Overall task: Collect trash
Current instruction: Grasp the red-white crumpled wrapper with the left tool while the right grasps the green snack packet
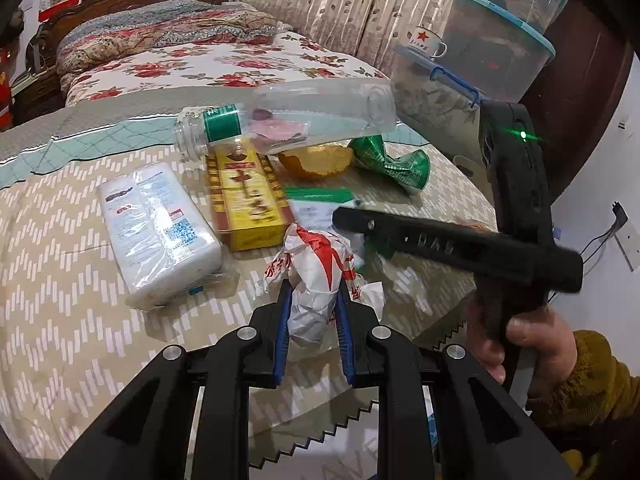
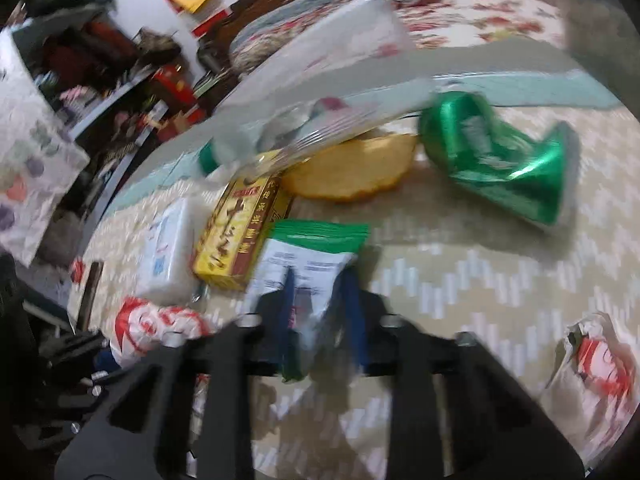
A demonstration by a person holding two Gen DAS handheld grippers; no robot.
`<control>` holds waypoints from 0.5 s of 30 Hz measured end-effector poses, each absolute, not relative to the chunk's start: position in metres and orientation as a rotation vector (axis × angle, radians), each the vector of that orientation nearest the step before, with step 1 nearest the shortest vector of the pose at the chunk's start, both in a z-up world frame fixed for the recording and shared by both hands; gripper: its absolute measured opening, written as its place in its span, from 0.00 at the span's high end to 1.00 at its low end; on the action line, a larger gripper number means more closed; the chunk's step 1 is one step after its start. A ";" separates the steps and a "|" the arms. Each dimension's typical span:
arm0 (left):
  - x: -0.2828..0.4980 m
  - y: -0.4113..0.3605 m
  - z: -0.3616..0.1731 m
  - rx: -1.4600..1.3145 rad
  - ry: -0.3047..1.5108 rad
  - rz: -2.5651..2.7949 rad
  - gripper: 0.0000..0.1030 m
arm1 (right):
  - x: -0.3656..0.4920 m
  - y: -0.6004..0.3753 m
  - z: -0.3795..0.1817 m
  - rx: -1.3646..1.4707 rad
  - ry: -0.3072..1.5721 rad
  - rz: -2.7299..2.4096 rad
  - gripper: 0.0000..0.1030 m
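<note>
Our left gripper [image 1: 313, 300] has its jaws pinching the crumpled red-and-white bag [image 1: 316, 276], low over the bench [image 1: 60, 280]; our right gripper [image 2: 320, 292] has its jaws nearly shut on the green-topped packet [image 2: 308, 256], though blur hides how well the pads bite. The thin packet could slip out if we lift fast. The rest of the trash lies ahead: the bottle [image 1: 288, 120] rests across the yellow box [image 1: 244, 196] and peel [image 1: 316, 158], so bumping it could roll it into the can [image 1: 390, 164].

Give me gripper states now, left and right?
Left gripper: shut on the red-and-white bag.
Right gripper: shut on the green-topped pouch.
</note>
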State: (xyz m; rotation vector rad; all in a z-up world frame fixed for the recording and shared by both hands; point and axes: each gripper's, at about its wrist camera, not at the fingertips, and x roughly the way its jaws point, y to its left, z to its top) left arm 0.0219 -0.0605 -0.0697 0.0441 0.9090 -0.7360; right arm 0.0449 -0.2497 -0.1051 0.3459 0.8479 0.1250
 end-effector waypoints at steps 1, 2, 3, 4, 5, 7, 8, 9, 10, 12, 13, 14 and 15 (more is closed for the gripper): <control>0.022 -0.060 -0.070 0.039 0.910 -0.738 0.81 | 0.039 -0.249 -0.102 0.338 0.833 0.128 0.87; 0.023 -0.059 -0.070 0.033 0.912 -0.740 0.81 | 0.035 -0.250 -0.100 0.333 0.817 0.129 0.90; 0.023 -0.059 -0.069 0.024 0.914 -0.743 0.81 | 0.028 -0.249 -0.095 0.324 0.789 0.129 0.91; 0.024 -0.059 -0.069 0.017 0.918 -0.745 0.81 | 0.019 -0.251 -0.088 0.313 0.756 0.123 0.92; 0.025 -0.059 -0.068 0.013 0.920 -0.747 0.81 | 0.014 -0.250 -0.083 0.307 0.734 0.115 0.92; 0.025 -0.062 -0.063 0.006 0.916 -0.765 0.81 | -0.001 -0.258 -0.066 0.301 0.667 0.089 0.92; 0.025 -0.065 -0.060 0.009 0.910 -0.771 0.81 | -0.011 -0.265 -0.058 0.300 0.630 0.071 0.92; 0.024 -0.071 -0.055 0.022 0.896 -0.779 0.81 | -0.020 -0.273 -0.049 0.302 0.596 0.051 0.92; 0.023 -0.074 -0.052 0.030 0.889 -0.787 0.81 | -0.028 -0.279 -0.044 0.307 0.571 0.035 0.92; 0.022 -0.086 -0.045 0.046 0.877 -0.811 0.81 | -0.049 -0.303 -0.033 0.332 0.514 -0.020 0.92; 0.021 -0.094 -0.040 0.057 0.870 -0.828 0.81 | -0.060 -0.318 -0.029 0.352 0.485 -0.052 0.92; 0.020 -0.100 -0.038 0.065 0.866 -0.840 0.81 | -0.069 -0.329 -0.028 0.370 0.468 -0.073 0.92; 0.019 -0.112 -0.032 0.075 0.860 -0.865 0.81 | -0.079 -0.343 -0.026 0.400 0.445 -0.103 0.92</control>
